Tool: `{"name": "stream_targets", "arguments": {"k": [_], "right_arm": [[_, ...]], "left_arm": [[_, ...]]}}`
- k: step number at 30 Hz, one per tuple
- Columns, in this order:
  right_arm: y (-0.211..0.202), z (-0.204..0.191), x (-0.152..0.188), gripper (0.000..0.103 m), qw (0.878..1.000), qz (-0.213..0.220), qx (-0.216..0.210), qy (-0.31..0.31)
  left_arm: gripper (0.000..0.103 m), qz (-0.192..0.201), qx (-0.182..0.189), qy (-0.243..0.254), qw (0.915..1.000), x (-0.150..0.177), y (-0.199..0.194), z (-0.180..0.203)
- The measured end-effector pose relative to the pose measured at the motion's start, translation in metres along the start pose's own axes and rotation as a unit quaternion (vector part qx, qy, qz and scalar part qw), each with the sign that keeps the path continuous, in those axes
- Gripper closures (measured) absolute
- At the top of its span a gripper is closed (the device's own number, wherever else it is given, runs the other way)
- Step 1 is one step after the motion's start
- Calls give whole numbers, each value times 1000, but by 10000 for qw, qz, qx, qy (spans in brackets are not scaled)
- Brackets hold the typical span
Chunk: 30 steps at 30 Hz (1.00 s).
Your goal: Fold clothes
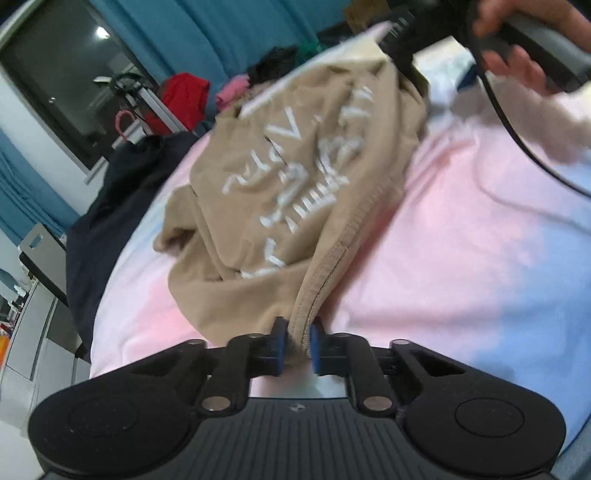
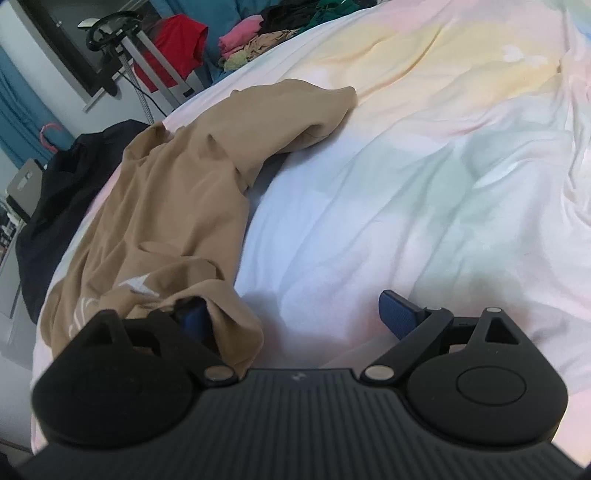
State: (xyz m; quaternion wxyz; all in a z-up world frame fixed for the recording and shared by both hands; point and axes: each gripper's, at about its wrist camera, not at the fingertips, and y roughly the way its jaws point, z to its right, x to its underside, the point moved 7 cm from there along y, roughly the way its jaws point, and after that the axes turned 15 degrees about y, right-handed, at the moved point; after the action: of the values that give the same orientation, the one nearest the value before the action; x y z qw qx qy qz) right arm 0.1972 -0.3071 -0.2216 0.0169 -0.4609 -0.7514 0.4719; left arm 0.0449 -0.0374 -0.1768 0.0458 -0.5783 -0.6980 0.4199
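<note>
A tan T-shirt (image 1: 288, 177) with white lettering lies crumpled on a pastel pink, blue and yellow bed sheet (image 1: 461, 240). My left gripper (image 1: 296, 345) is shut on the shirt's stitched hem, its blue pads pinching the fabric. In the right wrist view the same tan shirt (image 2: 173, 206) stretches away to the left, one sleeve lying out on the sheet (image 2: 424, 166). My right gripper (image 2: 295, 314) is open, and shirt fabric drapes over its left finger (image 2: 194, 317). The right gripper (image 1: 402, 37) with the hand holding it also shows at the far end of the shirt in the left wrist view.
A dark navy garment (image 1: 110, 221) lies at the bed's left edge. Red (image 2: 173, 44), pink (image 2: 240, 35) and other clothes are piled at the far side by a teal curtain (image 1: 221, 37). A metal stand (image 2: 140, 48) and a dark window (image 1: 62, 85) are behind.
</note>
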Motion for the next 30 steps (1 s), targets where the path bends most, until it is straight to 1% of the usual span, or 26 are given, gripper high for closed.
{"name": "stream_targets", "arguments": {"k": [1,3,4,5,7,9,10,11,12,14,18,19,21,22,23,24,25,26,27,29,30], "right_arm": [[-3,0,0,9,10000,-18,5,-76],[-14,-3,4,9,9987,-9,16,-510],[-21,-7,6,9,9967,23,43,-811],[-29,-13,11,9,9917,93,106,-1281],[-47,-26,22,9,9747,224,225,-2214],[-63,-37,40,9,9480,280,293,-3155],[-72,-41,48,9,9327,294,307,-3580],[-80,-44,55,9,9225,269,241,-3843],[-88,-46,59,9,9175,275,143,-3965],[-105,-47,58,9,9179,349,-117,-3951],[-136,-57,46,9,9387,492,-1188,-3198],[-144,-61,44,9,9393,632,-1395,-3069],[-156,-73,48,9,9344,1007,-1770,-2921],[-160,-79,52,9,9316,1118,-1950,-2858],[-160,-86,61,9,9305,1062,-2106,-2803],[-156,-93,74,10,9296,944,-2184,-2814],[-151,-100,87,20,9289,840,-2213,-2849],[-142,-107,103,45,9289,801,-2050,-2978],[-132,-112,118,53,9291,790,-1808,-3129],[-109,-121,147,54,9255,823,-1406,-3420],[-99,-123,160,56,9222,861,-1252,-3557]], "left_arm": [[92,149,-66,-179,9997,-3,-4,-7],[93,468,-193,-543,9972,-9,-12,-22],[93,738,-242,-756,9941,-11,-21,-30],[93,1055,-300,-992,9890,-15,-31,-39],[93,1519,-334,-1444,9772,-20,-47,-56],[93,1960,-224,-1861,9625,-24,-59,-72],[93,2099,-128,-1994,9571,-25,-61,-78],[93,2197,-38,-2128,9521,-26,-62,-83],[93,2282,47,-2258,9470,-27,-62,-89],[93,2363,194,-2502,9387,-28,-60,-98],[93,2557,512,-3064,9155,-27,-52,-117],[93,2590,549,-3166,9109,-27,-50,-120],[93,2645,615,-3360,9019,-27,-47,-125],[93,2635,616,-3422,8998,-26,-45,-126],[93,2618,615,-3480,8981,-25,-43,-128],[93,2579,606,-3527,8975,-24,-41,-129],[93,2539,597,-3573,8968,-23,-38,-131],[93,2508,587,-3618,8960,-21,-36,-132],[93,2508,575,-3658,8944,-20,-35,-133],[93,2508,549,-3738,8913,-18,-34,-135],[93,2508,536,-3778,8897,-17,-33,-136]]}}
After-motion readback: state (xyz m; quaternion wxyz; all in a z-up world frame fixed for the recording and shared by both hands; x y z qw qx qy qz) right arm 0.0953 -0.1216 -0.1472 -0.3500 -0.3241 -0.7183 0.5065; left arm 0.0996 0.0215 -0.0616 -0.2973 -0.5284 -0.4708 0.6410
